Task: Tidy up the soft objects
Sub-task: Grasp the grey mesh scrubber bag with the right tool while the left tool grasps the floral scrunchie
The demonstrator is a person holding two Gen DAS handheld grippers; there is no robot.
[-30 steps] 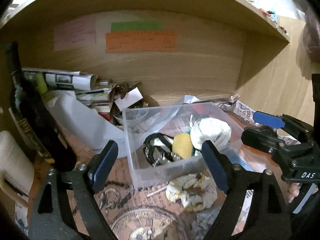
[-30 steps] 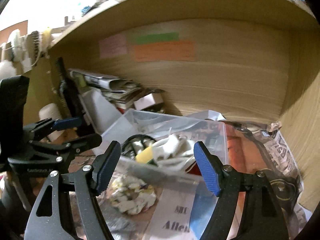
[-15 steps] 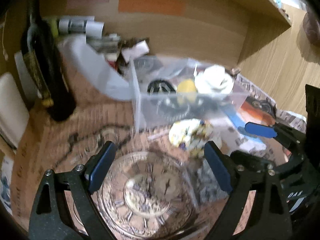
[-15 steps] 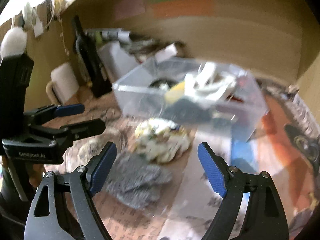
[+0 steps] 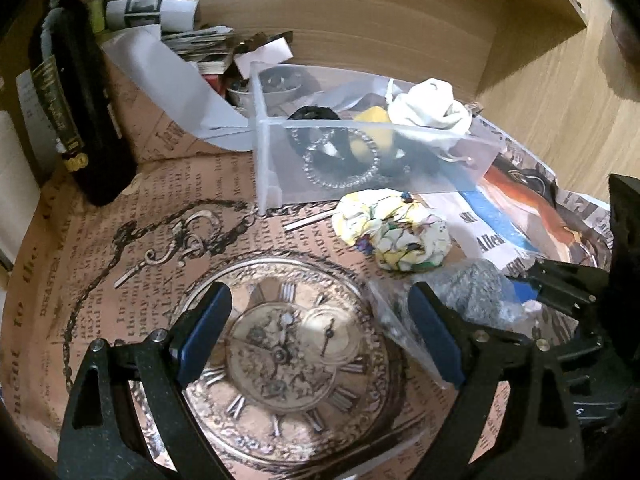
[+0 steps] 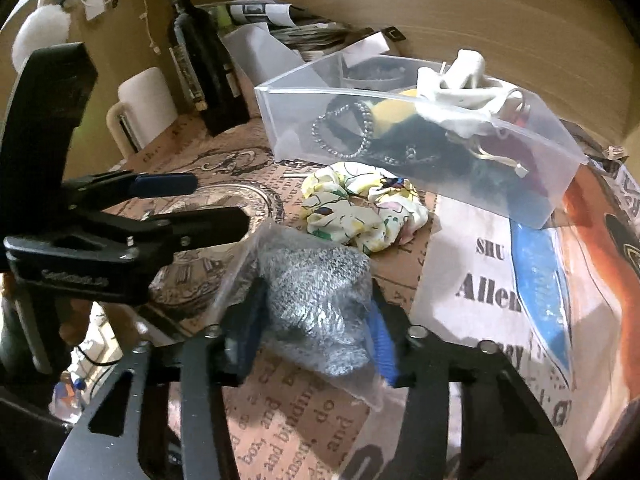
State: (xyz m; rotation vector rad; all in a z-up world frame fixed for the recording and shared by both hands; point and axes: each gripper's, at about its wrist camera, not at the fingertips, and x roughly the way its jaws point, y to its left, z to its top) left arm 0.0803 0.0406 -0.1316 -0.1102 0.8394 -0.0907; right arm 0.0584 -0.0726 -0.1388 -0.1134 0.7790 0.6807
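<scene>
A grey knitted cloth in a clear plastic bag (image 6: 320, 304) lies on the paper-covered table; it also shows in the left wrist view (image 5: 476, 292). My right gripper (image 6: 312, 334) is closed around it, a blue pad on each side. A floral yellow-white scrunchie (image 6: 360, 208) (image 5: 394, 234) lies just beyond it. A clear plastic bin (image 6: 540, 184) (image 5: 264, 152) behind holds a white cloth (image 6: 460, 88), a yellow soft item (image 5: 374, 126) and black beaded bands (image 6: 344, 132). My left gripper (image 5: 320, 336) is open and empty above the printed clock face.
A dark wine bottle (image 5: 76, 92) stands at the left, with a white mug (image 6: 144, 108) beside it. Stacked papers and a white plastic piece (image 5: 172, 80) sit against the wooden back wall (image 5: 400, 28). A wooden side wall (image 5: 560, 92) closes the right.
Both grippers dropped and tilted down toward the table. My right gripper moved onto the bagged grey cloth and narrowed its jaws around it. The left gripper stayed open.
</scene>
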